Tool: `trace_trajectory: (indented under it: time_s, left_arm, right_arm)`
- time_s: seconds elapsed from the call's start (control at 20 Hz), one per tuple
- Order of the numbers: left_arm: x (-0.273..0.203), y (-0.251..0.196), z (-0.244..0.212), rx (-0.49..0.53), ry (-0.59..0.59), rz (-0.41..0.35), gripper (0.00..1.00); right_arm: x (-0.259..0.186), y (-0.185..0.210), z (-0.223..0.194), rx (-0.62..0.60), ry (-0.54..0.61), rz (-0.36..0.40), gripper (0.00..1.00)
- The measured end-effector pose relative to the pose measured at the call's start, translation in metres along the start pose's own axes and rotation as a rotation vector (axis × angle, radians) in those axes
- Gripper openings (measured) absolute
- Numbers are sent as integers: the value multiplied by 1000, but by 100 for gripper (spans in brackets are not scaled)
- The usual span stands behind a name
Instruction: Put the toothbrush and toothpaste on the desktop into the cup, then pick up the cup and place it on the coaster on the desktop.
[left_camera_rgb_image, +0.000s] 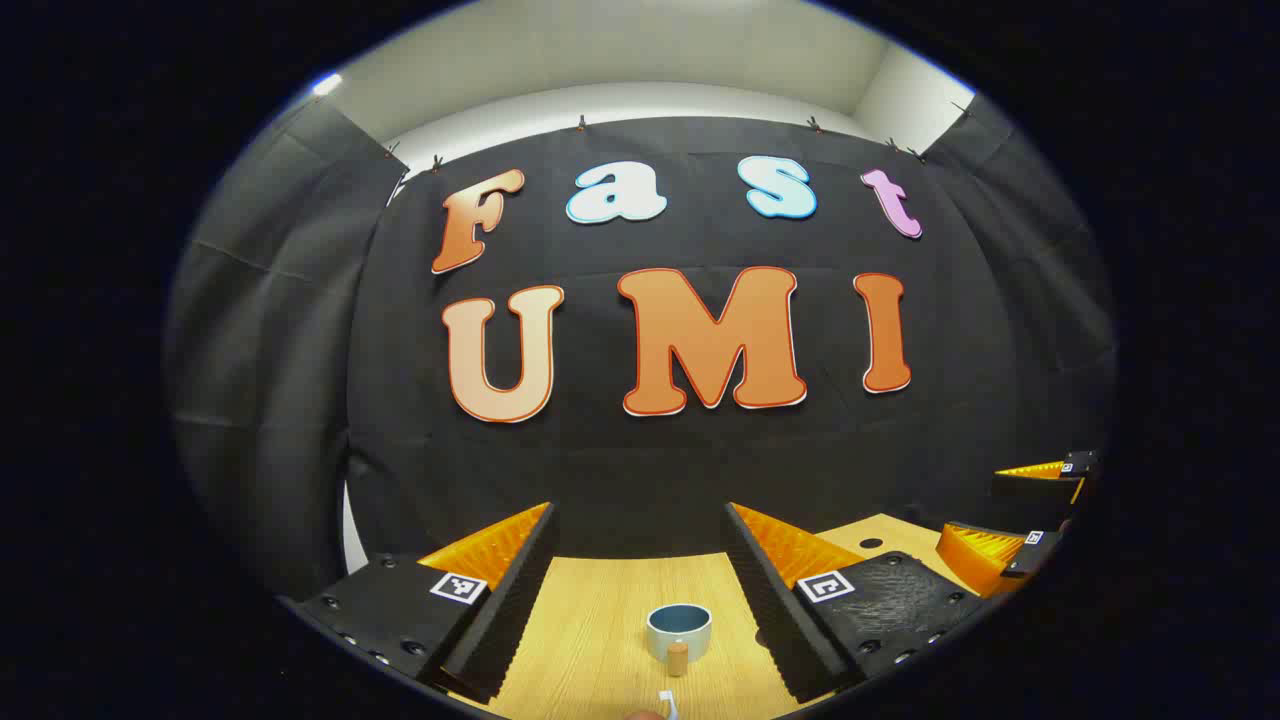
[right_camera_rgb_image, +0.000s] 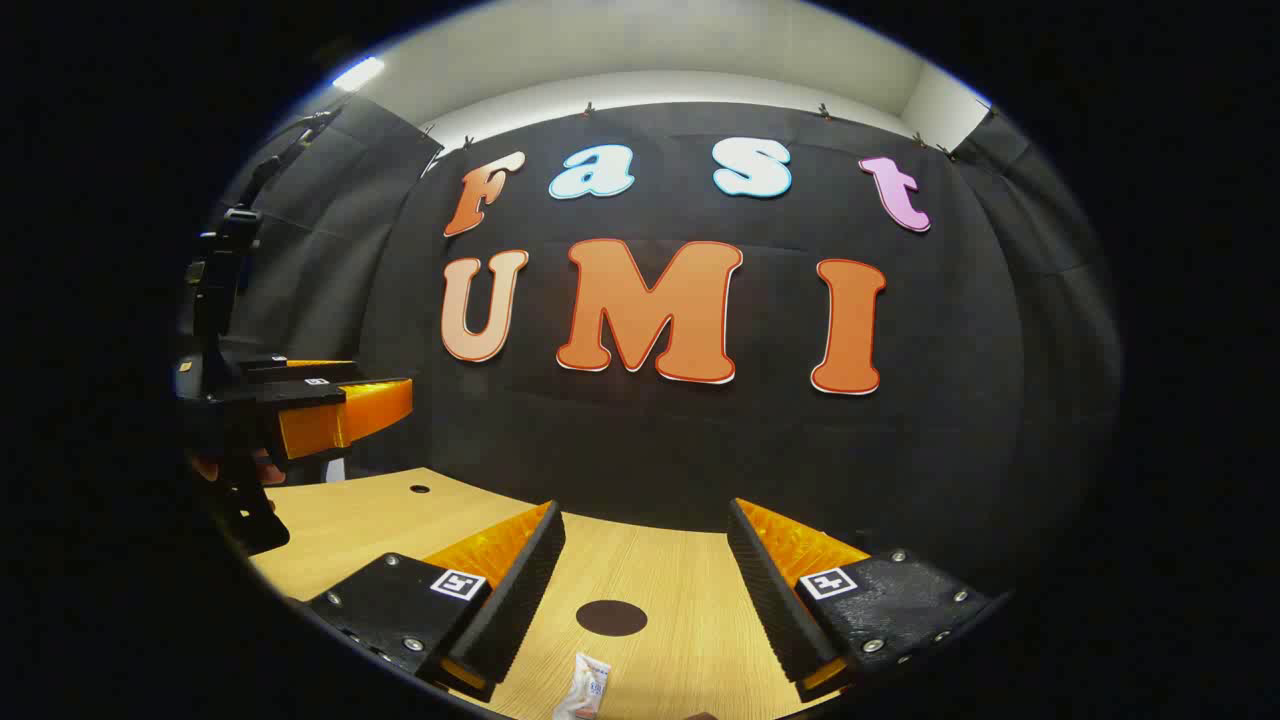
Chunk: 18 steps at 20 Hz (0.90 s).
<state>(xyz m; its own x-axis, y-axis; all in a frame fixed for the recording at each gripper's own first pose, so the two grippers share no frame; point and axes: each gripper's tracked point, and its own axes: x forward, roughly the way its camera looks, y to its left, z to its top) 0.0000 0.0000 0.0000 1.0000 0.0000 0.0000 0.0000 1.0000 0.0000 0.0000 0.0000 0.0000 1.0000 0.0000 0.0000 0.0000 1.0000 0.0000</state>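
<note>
Left gripper view, left tool (left_camera_rgb_image: 640, 600) released above cup (left_camera_rgb_image: 679, 631), right tool (right_camera_rgb_image: 640, 600) released over coaster (right_camera_rgb_image: 611, 617)

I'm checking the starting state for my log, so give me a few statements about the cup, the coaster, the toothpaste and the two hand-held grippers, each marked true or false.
1. The cup stands upright on the wooden desktop. True.
2. The cup already sits on the coaster. False: in the right gripper view the dark round coaster lies bare on the desktop.
3. The left hand-held gripper is shut on the cup. False: its fingers stand wide apart and the cup lies ahead, between them, untouched.
4. The toothpaste lies on the desktop, nearer the right hand-held gripper than the coaster is. True.
5. The right hand-held gripper holds the toothpaste. False: its fingers are open and hold nothing.
</note>
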Motion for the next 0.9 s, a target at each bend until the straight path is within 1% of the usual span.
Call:
trace_trajectory:
  time_s: [0.15, 0.3, 0.35, 0.4, 0.45, 0.5, 0.6, 0.7, 0.75, 0.9]
  left_arm:
    - [0, 3, 2, -35, 9, 1, 99]
    - [3, 2, -7, -53, 45, -16, 99]
    - [3, 0, -7, -57, 48, -23, 98]
    - [2, -2, -9, -62, 52, -30, 99]
    - [1, -2, -9, -65, 54, -38, 98]
    - [1, -4, -9, -63, 60, -47, 99]
    - [-1, -5, -6, -46, 63, -54, 99]
    - [-2, -3, -1, -33, 60, -53, 98]
    - [-2, -5, 0, -36, 61, -58, 99]
    - [-5, -7, -4, -60, 89, -80, 98]
  right_arm:
    - [1, -2, 3, 29, -5, 5, 98]
    - [4, -2, -1, 64, 12, 14, 98]
    - [5, -3, -5, 65, 25, 13, 98]
    - [5, -4, -7, 65, 34, 10, 98]
    - [5, -4, -6, 63, 33, 11, 98]
    - [4, -3, -2, 61, 22, 11, 98]
    - [3, -2, 6, 53, -6, 10, 98]
    - [2, -2, 14, 43, -23, 6, 98]
    - [0, 0, 17, 39, -29, 7, 98]
    - [-4, 3, 23, 39, -38, 15, 98]
